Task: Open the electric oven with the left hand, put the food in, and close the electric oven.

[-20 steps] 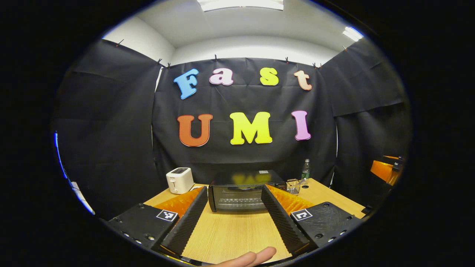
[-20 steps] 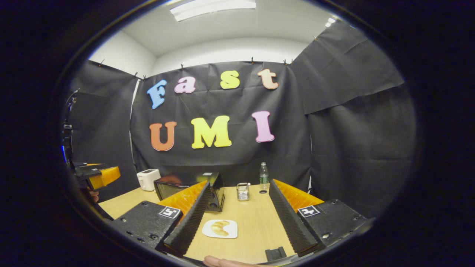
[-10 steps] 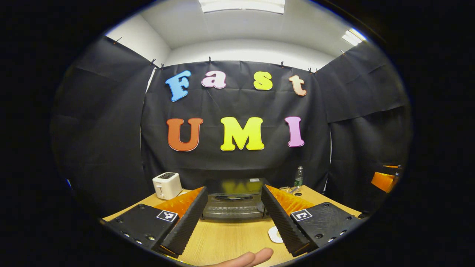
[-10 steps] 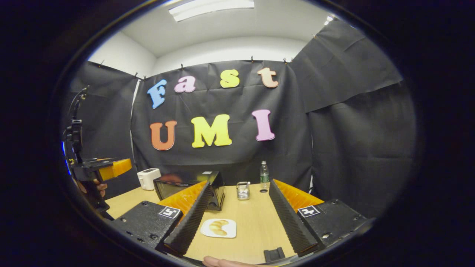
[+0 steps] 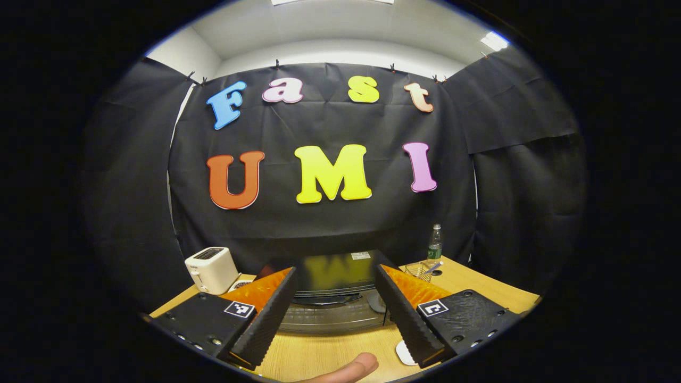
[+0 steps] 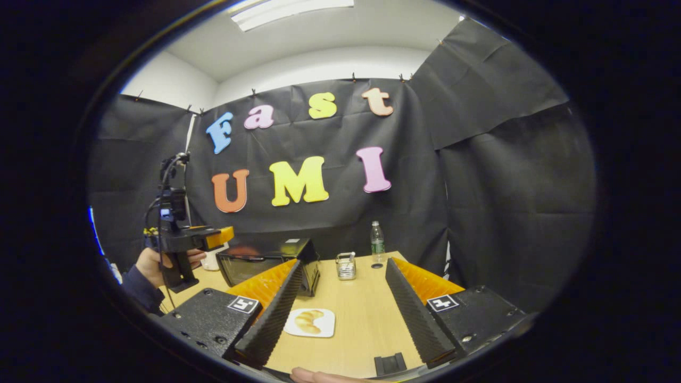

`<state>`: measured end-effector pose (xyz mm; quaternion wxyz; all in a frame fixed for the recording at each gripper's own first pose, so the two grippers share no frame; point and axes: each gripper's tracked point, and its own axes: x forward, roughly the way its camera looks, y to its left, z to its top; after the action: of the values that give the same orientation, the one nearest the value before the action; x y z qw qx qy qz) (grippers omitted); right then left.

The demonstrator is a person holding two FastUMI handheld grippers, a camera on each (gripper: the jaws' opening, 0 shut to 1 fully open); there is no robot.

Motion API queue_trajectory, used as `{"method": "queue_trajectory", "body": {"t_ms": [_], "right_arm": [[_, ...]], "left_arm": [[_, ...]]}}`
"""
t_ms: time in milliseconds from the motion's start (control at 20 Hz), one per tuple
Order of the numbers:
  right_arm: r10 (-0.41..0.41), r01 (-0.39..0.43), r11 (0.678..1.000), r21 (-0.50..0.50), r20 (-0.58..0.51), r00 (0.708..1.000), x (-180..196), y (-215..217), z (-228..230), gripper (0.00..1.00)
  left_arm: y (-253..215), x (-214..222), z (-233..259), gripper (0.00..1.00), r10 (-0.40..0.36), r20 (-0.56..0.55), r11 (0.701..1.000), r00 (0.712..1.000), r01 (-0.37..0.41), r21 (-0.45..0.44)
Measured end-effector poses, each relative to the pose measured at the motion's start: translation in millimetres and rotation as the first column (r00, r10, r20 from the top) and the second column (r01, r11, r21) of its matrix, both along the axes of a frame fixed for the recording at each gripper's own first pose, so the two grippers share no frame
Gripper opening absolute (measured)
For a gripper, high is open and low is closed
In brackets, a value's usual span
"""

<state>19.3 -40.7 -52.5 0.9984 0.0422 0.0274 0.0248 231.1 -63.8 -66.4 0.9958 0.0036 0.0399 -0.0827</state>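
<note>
The black electric oven (image 5: 331, 314) stands with its door closed, straight ahead of my left gripper (image 5: 335, 274), whose open fingers frame the oven's top and hold nothing. In the right gripper view the oven (image 6: 250, 267) sits at the left. The left gripper (image 6: 219, 237), held by a hand (image 6: 151, 265), hovers just before its front. A croissant (image 6: 308, 321) lies on a white plate (image 6: 325, 330) on the wooden table (image 6: 362, 314). The plate is close to the left finger of my open, empty right gripper (image 6: 345, 266).
A white toaster (image 5: 210, 268) stands left of the oven. A wire basket (image 6: 346, 266) and a plastic bottle (image 6: 376, 238) stand behind it to the right. A small black block (image 6: 390, 364) lies near the table's front edge. A fingertip (image 5: 346, 368) shows at the bottom.
My left gripper has moved forward and closer to the oven, which now looms larger between its fingers. The right gripper has stayed nearly still.
</note>
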Motion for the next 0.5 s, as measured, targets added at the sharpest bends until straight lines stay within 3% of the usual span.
{"method": "queue_trajectory", "body": {"t_ms": [200, 500], "right_arm": [[-0.003, 0.003, 1.000, 0.012, -0.003, 1.000, 4, -12, -8, 0.96], [0.036, -0.034, 0.999, 0.032, -0.042, 0.998, 15, -14, -32, 0.96]], "left_arm": [[14, 44, -38, 0.95, 0.059, -0.080, 0.998, 0.995, -0.057, 0.029], [0, 83, -81, 0.95, 0.043, -0.152, 0.998, 0.987, -0.035, 0.057]]}}
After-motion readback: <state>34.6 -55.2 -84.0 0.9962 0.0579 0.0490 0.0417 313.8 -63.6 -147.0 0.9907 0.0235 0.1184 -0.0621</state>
